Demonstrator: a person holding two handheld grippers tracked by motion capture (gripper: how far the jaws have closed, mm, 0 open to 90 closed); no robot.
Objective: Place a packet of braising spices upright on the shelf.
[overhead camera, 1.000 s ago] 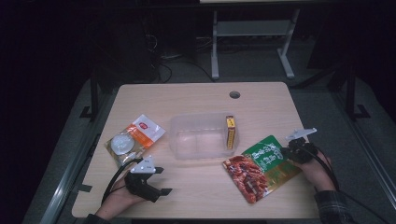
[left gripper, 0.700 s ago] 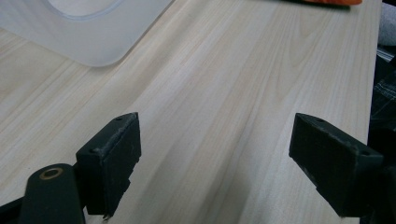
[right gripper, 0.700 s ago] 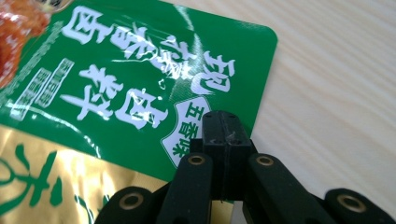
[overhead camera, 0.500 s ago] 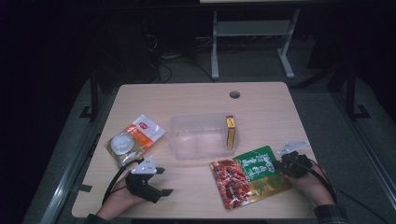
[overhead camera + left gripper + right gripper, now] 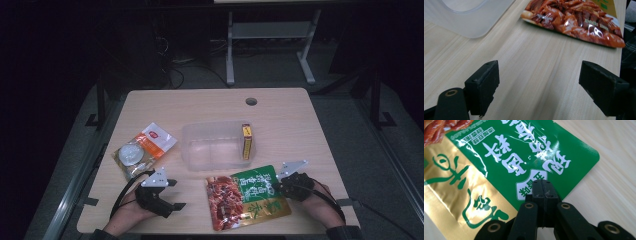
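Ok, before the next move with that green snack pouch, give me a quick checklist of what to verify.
1. Right gripper shut on the green and gold foil snack pouch, at its edge: ok.
2. How firmly that edge is pinched: cannot tell.
3. Left gripper jaws wide apart, nothing between them: ok.
4. Clear plastic container has room; the yellow box sits at its right end: ok.
5. Pale wooden table bare between pouch and container: ok.
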